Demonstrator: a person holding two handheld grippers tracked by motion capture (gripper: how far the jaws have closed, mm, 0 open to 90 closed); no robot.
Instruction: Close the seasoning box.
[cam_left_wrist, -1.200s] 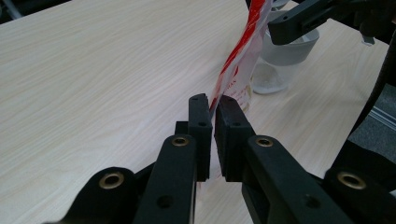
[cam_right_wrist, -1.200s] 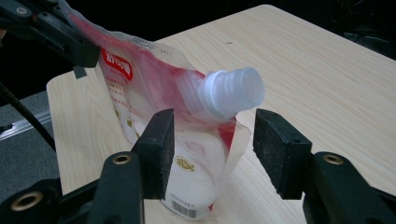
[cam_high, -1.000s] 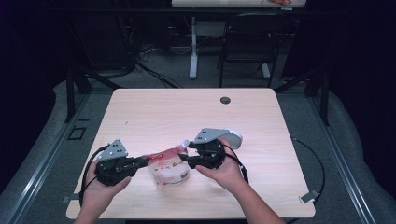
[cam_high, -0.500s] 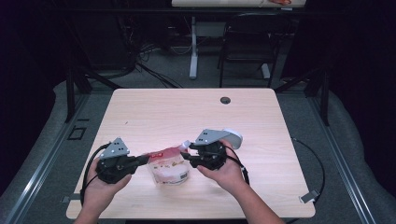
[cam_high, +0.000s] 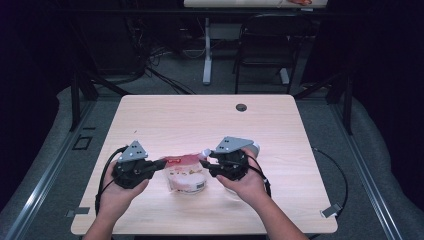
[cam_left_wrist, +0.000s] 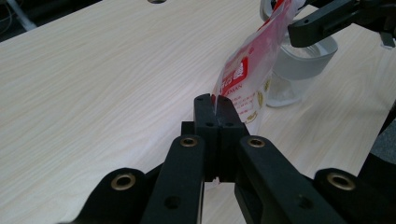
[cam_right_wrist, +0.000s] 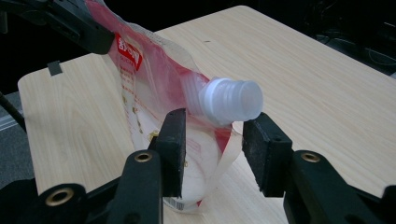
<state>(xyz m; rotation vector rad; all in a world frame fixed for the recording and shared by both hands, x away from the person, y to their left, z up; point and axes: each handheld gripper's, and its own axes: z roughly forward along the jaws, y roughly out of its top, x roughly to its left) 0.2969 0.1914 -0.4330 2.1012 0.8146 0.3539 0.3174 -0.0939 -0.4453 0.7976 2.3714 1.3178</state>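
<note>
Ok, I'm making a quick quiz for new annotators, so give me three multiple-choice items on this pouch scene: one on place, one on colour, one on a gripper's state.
1. Where does the pouch stand?
A. near the table's front edge, between the grippers
B. by the far edge's hole
C. on the floor

2. What colour is the pouch's screw cap?
A. red
B. white
C. black

3. How stands the left gripper?
A. wide open
B. shut on the pouch's edge
C. shut on the cap

Answers: 1 A, the high view shows it between both hands; 2 B, the right gripper view shows it white; 3 B, its jaws pinch the film.
</note>
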